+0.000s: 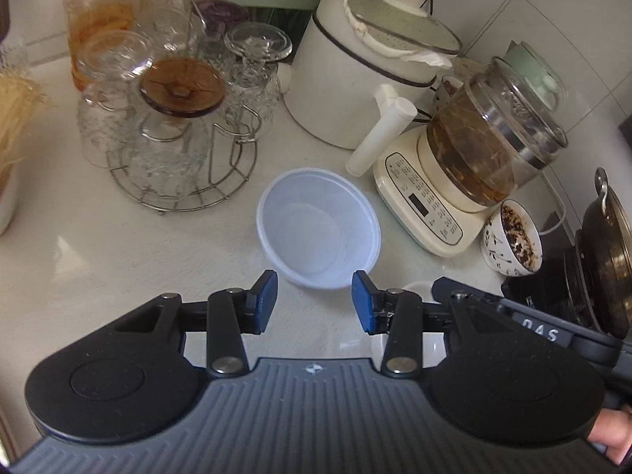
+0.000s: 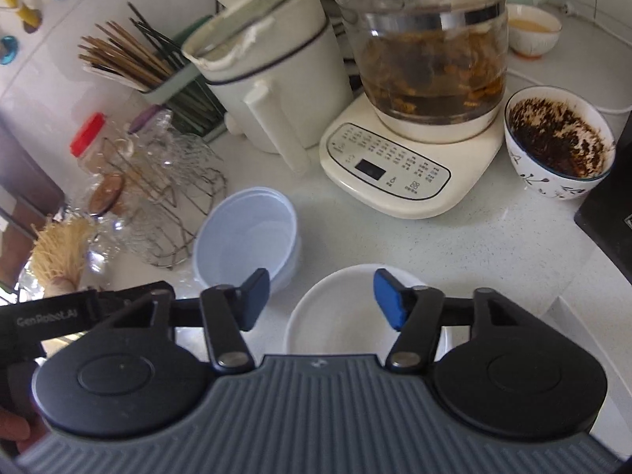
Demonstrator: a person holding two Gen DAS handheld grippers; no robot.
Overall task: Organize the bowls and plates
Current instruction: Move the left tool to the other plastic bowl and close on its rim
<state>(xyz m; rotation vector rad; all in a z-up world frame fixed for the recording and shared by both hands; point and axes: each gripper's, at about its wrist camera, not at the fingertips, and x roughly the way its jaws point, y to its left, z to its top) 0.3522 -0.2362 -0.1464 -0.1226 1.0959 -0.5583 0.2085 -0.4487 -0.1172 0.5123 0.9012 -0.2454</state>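
On the pale speckled desk [image 1: 118,260], a translucent white plastic bowl [image 1: 318,227] sits upright & empty, roughly mid-desk. In the left wrist view it lies just ahead of the left gripper [image 1: 314,301], whose blue pads are parted w/ nothing between them; the bowl's near rim shows between the tips, no contact visible. Behind-left of the bowl: a wire rack [image 1: 177,173] loaded w/ upturned glasses, one w/ a brown base. Behind that, a red-capped jar [image 1: 98,19]. Behind-right: a cream pot w/ lid [image 1: 367,63] & a glass kettle on its cream base [image 1: 466,173], dark brew inside. Right of the base, touching or nearly so, a patterned bowl [image 1: 513,239] coated w/ dark residue.

Right wrist view: right gripper [image 2: 322,299] hangs over a white ceramic bowl [image 2: 339,308], which sits just beside the plastic bowl, to its right. Gripper pads stand apart at a moderate gap, nothing pinched; the ceramic bowl's far rim shows between them. Can't tell if the pads touch it. A chopstick holder [image 2: 158,75] stands back-left by the cream pot. Part of a hand [image 2: 15,430] shows at the lower left edge.
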